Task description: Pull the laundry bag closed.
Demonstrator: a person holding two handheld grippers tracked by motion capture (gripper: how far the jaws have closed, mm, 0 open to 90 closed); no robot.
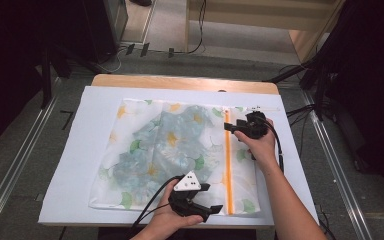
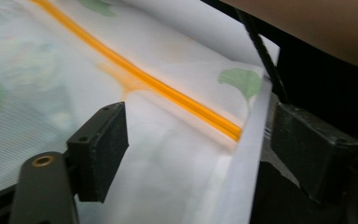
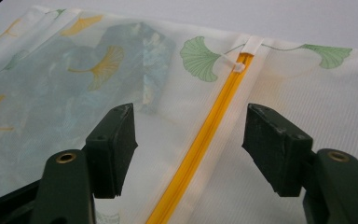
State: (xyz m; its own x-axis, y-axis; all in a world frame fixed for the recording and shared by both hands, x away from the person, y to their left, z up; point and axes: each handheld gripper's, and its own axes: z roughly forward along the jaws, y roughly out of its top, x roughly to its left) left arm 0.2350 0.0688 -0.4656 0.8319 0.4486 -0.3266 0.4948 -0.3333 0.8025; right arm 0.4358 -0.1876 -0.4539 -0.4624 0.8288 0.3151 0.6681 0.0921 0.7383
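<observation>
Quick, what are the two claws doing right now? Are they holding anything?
Left claw: open, holding nothing, at the near edge of the mesh bag.
Right claw: open, holding nothing, astride the orange zipper.

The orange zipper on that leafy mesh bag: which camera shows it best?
The high view: the orange zipper shows full length across the bag. The right gripper view shows its far end and white pull close up; the left gripper view shows its near end.

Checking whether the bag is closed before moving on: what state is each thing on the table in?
Mesh laundry bag: lying flat on the white board, patterned cloth inside.
Orange zipper: closed, white pull at the far end.
Left tongs: open, over the bag's near edge, holding nothing.
Right tongs: open, jaws either side of the zipper, holding nothing.
</observation>
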